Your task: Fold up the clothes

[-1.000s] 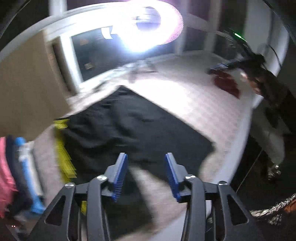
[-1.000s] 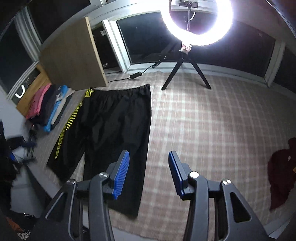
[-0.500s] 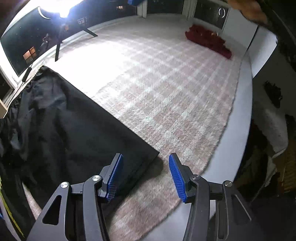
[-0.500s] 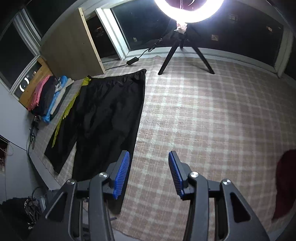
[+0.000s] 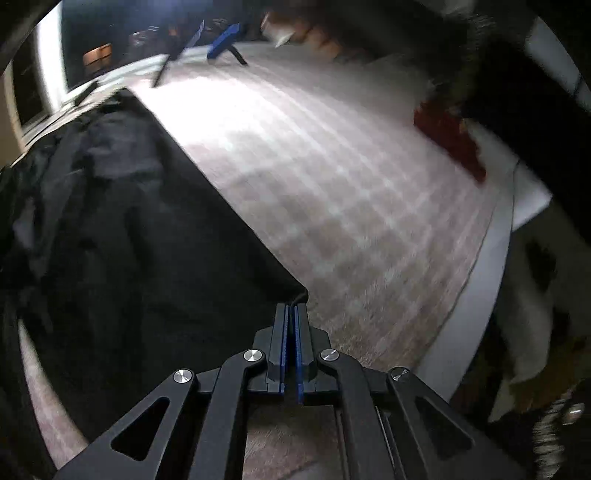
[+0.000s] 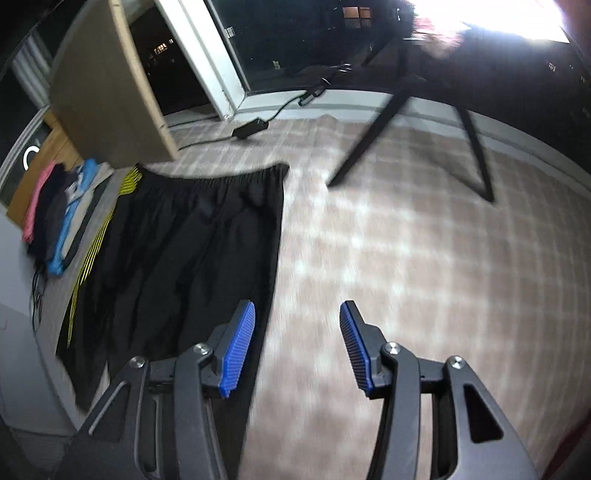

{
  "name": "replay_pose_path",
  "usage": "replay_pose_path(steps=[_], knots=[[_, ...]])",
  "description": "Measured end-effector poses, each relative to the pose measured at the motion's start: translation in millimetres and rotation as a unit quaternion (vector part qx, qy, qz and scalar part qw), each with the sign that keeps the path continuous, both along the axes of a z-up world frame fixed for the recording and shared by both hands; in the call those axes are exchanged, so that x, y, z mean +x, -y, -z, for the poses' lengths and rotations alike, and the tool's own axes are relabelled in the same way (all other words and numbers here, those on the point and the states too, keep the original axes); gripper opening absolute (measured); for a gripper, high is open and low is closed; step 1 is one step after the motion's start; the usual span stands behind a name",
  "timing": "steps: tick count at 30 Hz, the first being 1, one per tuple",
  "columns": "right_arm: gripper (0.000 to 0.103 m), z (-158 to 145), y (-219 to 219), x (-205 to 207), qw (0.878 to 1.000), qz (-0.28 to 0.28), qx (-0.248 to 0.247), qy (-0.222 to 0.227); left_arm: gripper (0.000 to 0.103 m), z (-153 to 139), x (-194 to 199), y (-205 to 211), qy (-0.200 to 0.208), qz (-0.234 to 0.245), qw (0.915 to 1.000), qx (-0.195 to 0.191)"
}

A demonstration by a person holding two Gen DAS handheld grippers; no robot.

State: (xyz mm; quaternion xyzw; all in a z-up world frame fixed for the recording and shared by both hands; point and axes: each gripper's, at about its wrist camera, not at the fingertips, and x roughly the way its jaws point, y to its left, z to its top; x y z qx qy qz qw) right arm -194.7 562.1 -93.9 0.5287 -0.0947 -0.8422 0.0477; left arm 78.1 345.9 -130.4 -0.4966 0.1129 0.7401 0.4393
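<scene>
Black shorts (image 5: 122, 236) with yellow side stripes lie flat on the checked pink blanket (image 5: 332, 177). My left gripper (image 5: 291, 314) is shut on the near hem corner of the black shorts. In the right wrist view the shorts (image 6: 192, 251) stretch from the waistband at the far end toward me. My right gripper (image 6: 297, 325) is open and empty, just above the shorts' right edge, with the left finger over the cloth. It also shows far off in the left wrist view (image 5: 218, 35).
A dark red garment (image 5: 450, 140) lies at the blanket's right edge. A stack of folded clothes (image 6: 59, 210) sits left of the shorts. A light stand's tripod legs (image 6: 476, 147), a cable and a wooden board (image 6: 107, 85) stand at the far side.
My left gripper has closed on the shorts' hem corner; it was open half a second ago. My right gripper has moved forward and lower toward the shorts' right edge, still open.
</scene>
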Motion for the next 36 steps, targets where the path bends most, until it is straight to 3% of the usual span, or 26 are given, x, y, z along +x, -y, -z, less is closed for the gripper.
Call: replay_pose_path(steps=[4, 9, 14, 17, 19, 20, 21, 29, 32, 36], knots=[[0.048, 20.6, 18.2, -69.3, 1.0, -0.008, 0.021, 0.005, 0.002, -28.0, -14.3, 41.2, -0.004, -0.059, 0.9977, 0.034], [0.048, 44.4, 28.0, -123.6, 0.999, 0.001, 0.02, 0.033, 0.002, -28.1, -33.6, 74.3, 0.001, -0.111, 0.9932, 0.037], [0.048, 64.1, 45.9, -146.2, 0.998, -0.015, 0.02, 0.058, 0.002, -17.5, -30.8, 81.7, 0.014, -0.125, 0.991, 0.047], [0.048, 67.8, 59.5, -148.1, 0.998, -0.03, 0.034, 0.046, 0.002, -16.5, -32.5, 87.7, 0.021, -0.136, 0.9893, 0.048], [0.034, 68.4, 61.6, -147.7, 0.998, -0.031, 0.022, 0.049, 0.002, -16.4, -34.5, 90.1, 0.022, -0.143, 0.9884, 0.048], [0.011, 66.9, 61.8, -147.9, 0.998, -0.03, 0.022, 0.052, 0.002, -18.3, -34.6, 91.2, 0.023, -0.142, 0.9882, 0.053], [0.005, 64.5, 61.7, -147.9, 0.998, -0.028, 0.019, 0.054, 0.002, -21.0, -35.2, 92.5, 0.021, -0.14, 0.9883, 0.058], [0.003, 3.5, 67.9, -146.5, 0.998, -0.001, -0.054, 0.031, 0.002, -49.4, -46.6, 168.4, 0.008, -0.181, 0.9765, 0.116], [0.003, -26.7, 93.0, -149.1, 0.998, 0.001, -0.066, 0.006, 0.002, -56.7, -52.1, 205.9, 0.004, -0.205, 0.9697, 0.134], [0.003, -52.2, 153.5, -163.7, 0.999, -0.012, -0.043, -0.011, 0.002, -47.6, -65.3, 278.8, 0.0, -0.255, 0.9581, 0.129]])
